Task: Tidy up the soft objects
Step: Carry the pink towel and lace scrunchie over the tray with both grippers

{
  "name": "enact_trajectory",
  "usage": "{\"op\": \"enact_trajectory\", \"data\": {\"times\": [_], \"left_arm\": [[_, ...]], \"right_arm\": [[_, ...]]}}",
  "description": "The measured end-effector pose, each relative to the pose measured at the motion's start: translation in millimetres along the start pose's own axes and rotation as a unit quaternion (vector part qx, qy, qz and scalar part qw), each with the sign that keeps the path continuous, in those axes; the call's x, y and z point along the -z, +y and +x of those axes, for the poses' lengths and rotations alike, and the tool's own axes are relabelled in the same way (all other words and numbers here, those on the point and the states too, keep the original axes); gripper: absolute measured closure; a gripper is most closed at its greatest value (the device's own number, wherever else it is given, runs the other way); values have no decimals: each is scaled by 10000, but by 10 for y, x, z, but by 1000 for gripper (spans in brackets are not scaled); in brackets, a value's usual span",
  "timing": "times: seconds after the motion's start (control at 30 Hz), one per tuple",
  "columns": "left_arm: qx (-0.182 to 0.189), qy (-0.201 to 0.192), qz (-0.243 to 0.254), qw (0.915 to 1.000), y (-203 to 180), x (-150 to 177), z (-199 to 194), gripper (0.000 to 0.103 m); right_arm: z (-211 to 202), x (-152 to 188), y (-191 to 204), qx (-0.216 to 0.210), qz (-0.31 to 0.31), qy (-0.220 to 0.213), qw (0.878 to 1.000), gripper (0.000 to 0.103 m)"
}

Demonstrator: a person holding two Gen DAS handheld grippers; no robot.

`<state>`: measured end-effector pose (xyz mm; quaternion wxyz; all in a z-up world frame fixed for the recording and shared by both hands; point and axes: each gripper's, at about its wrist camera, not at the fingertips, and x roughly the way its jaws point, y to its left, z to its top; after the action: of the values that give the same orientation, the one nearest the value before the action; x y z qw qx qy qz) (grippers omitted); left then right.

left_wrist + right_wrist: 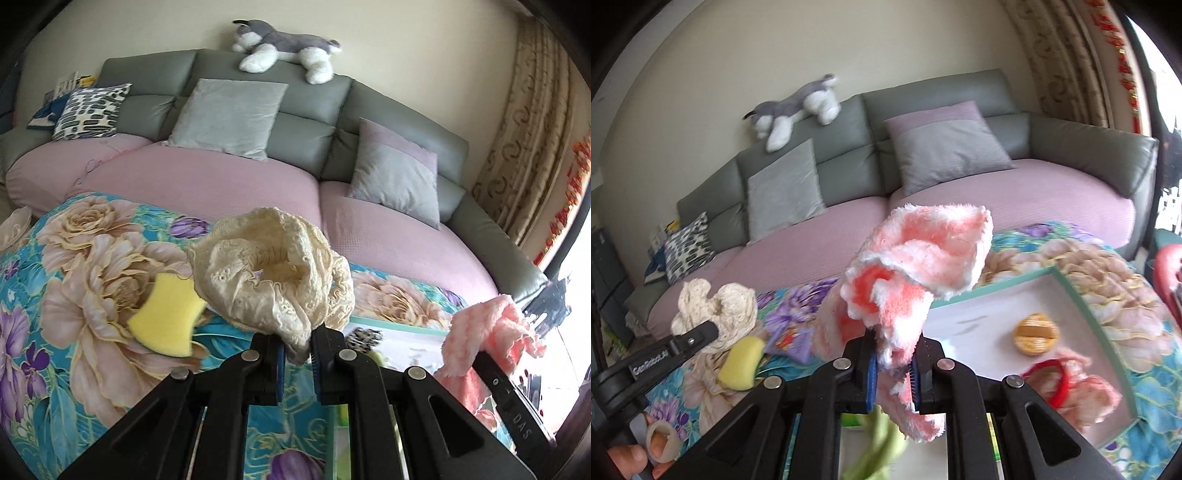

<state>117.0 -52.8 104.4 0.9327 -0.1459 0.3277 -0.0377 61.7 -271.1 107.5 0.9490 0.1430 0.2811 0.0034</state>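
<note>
Cream lace cloth (273,266) pinched in left tongs (297,354); pink fluffy towel (908,280) pinched in right tongs (894,373). Yellow sponge (166,317) on floral table (74,258), white tray (990,321) beside.

Sofa (221,184) at 12 o'clock behind the table (74,280); plush dog (280,48) on its backrest. Sponge (166,317) on table at 9 o'clock. Tray (1086,306) at 3 o'clock, holding a ring (1047,380).
</note>
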Motion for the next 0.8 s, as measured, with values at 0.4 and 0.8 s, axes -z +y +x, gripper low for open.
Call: {"op": "enact_trajectory", "data": {"times": [0.4, 0.8], "left_arm": [[606, 222, 734, 9952, -730, 289, 193, 91], [823, 562, 1049, 9895, -1044, 477, 505, 91]], "right_arm": [[-148, -76, -630, 669, 389, -95, 9970, 89], [12, -29, -868, 973, 477, 183, 9939, 89]]}}
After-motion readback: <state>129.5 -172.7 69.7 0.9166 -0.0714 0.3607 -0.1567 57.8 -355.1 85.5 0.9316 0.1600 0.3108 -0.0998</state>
